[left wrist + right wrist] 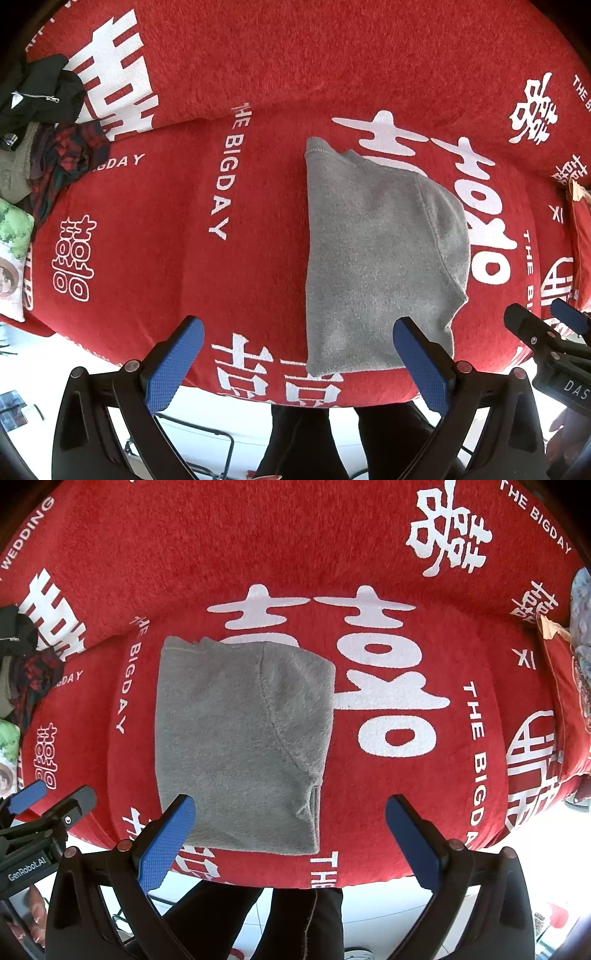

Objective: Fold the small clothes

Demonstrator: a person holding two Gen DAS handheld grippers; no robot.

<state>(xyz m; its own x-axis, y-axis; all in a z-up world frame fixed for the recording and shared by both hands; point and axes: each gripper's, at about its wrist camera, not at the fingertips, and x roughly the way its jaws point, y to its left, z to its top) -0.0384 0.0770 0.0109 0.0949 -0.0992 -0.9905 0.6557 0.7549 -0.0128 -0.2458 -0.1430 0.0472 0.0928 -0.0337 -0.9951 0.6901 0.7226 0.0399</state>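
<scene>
A grey fleece garment (pixel 373 254) lies folded flat on the red sofa seat; it also shows in the right wrist view (pixel 240 738). My left gripper (pixel 299 339) is open and empty, hovering above the seat's front edge, its right finger over the garment's near edge. My right gripper (pixel 290 816) is open and empty, its left finger over the garment's near left corner. Each gripper shows at the edge of the other's view.
The sofa has a red cover (pixel 166 236) with white lettering. A pile of dark and plaid clothes (pixel 51 140) lies at the left end. A green cushion (pixel 14 236) sits below the pile. A red cushion (pixel 569 686) is at the right end. The person's dark trousers (pixel 295 915) are below the seat edge.
</scene>
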